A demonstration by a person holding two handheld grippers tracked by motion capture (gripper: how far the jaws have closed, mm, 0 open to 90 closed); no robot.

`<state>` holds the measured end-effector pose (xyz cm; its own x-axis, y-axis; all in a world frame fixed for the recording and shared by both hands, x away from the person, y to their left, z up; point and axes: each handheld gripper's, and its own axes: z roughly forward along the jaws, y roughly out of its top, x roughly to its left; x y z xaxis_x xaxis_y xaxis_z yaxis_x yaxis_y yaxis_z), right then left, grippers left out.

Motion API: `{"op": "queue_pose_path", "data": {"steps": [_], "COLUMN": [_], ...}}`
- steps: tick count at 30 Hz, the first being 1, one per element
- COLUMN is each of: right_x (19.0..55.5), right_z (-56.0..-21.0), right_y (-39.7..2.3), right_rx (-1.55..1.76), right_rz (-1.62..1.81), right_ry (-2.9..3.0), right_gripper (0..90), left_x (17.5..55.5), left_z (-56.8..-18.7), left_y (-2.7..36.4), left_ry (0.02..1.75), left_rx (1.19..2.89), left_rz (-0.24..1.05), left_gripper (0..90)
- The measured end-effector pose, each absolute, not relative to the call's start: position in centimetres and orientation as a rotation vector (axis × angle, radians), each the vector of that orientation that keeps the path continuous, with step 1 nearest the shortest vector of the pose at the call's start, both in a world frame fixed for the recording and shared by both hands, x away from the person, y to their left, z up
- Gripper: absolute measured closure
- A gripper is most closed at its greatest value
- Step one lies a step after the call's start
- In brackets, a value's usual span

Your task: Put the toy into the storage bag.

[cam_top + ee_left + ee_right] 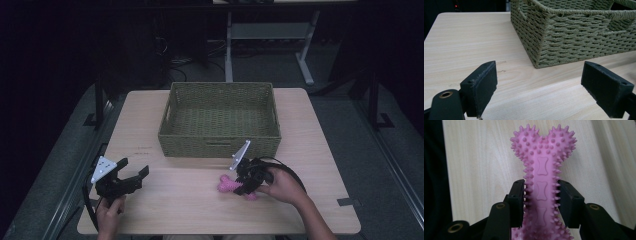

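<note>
A pink spiky bone-shaped toy (541, 170) lies on the wooden table (180, 210), in front of the woven green basket (220, 142). My right gripper (541, 202) is shut on the toy's shaft, both pads pressing its spikes. In the high view the toy (227, 184) pokes out to the left of the right gripper (245, 186), which a hand holds low over the table. At the table's front left, my left gripper (135, 172) stands open, aimed toward the basket's near corner (541, 60), with nothing between its black pads (482, 82).
The basket's inside (222, 120) looks bare. The table's front edge (215, 233) runs close below both hands. A dark floor, cables and a desk frame (305, 60) lie beyond the table.
</note>
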<state>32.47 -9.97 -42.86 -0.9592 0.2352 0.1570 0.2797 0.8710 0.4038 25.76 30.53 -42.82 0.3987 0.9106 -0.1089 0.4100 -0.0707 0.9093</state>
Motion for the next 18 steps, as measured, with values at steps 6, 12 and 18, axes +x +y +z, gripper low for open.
{"op": "queue_pose_path", "data": {"steps": [6, 12, 18], "right_x": [32.6, 33.0, 33.3], "right_z": [-42.5, -41.3, -40.2], "right_y": [-10.4, -10.6, -10.9], "right_rx": [-0.398, -0.386, -0.368], "right_rz": [-0.674, -0.69, -0.723], "right_ry": [-2.919, -2.916, -2.903], "right_gripper": [58.1, 58.1, 58.1], "left_x": [25.9, 25.8, 25.8], "left_z": [-42.9, -42.9, -42.9], "left_y": [30.4, 30.4, 30.5], "left_ry": [1.178, 1.176, 1.183], "left_rx": [1.671, 1.676, 1.667], "left_rz": [0.633, 0.634, 0.635], "left_gripper": [13.0, 13.0, 13.0]}}
